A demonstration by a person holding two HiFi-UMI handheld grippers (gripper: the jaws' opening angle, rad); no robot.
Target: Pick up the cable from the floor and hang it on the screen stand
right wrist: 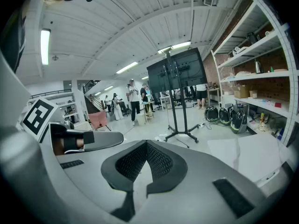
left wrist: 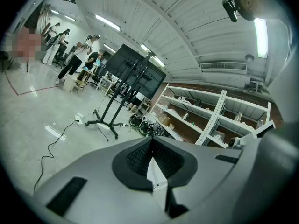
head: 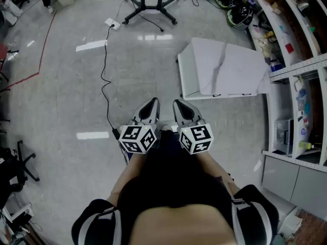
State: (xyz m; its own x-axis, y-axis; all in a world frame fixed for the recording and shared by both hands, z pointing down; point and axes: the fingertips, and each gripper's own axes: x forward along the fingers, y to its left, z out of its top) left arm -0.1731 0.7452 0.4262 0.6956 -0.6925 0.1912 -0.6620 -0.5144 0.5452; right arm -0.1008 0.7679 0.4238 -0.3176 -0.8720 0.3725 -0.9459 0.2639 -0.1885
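A thin black cable (head: pixel 104 73) lies on the floor. It snakes from a white power strip (head: pixel 111 23) down to a spot just left of my left gripper (head: pixel 151 104). The black screen stand (head: pixel 151 4) rises at the far end of the floor, and in the left gripper view its wheeled base (left wrist: pixel 106 121) carries the dark screen (left wrist: pixel 135 71). Both grippers are held side by side close to the person's body, well above the floor. The left gripper (left wrist: pixel 150 141) and the right gripper (head: pixel 179 105) are shut with nothing between the pads. From the right gripper (right wrist: pixel 146 146) the stand (right wrist: pixel 180 106) shows straight ahead.
A white marbled slab (head: pixel 225 68) lies on the floor ahead to the right. Shelving (head: pixel 301 60) with small items lines the right wall. Helmets and bags (head: pixel 232 6) sit near the stand. Black chair legs (head: pixel 23 162) show at the left. Several people (left wrist: pixel 74 59) stand far off.
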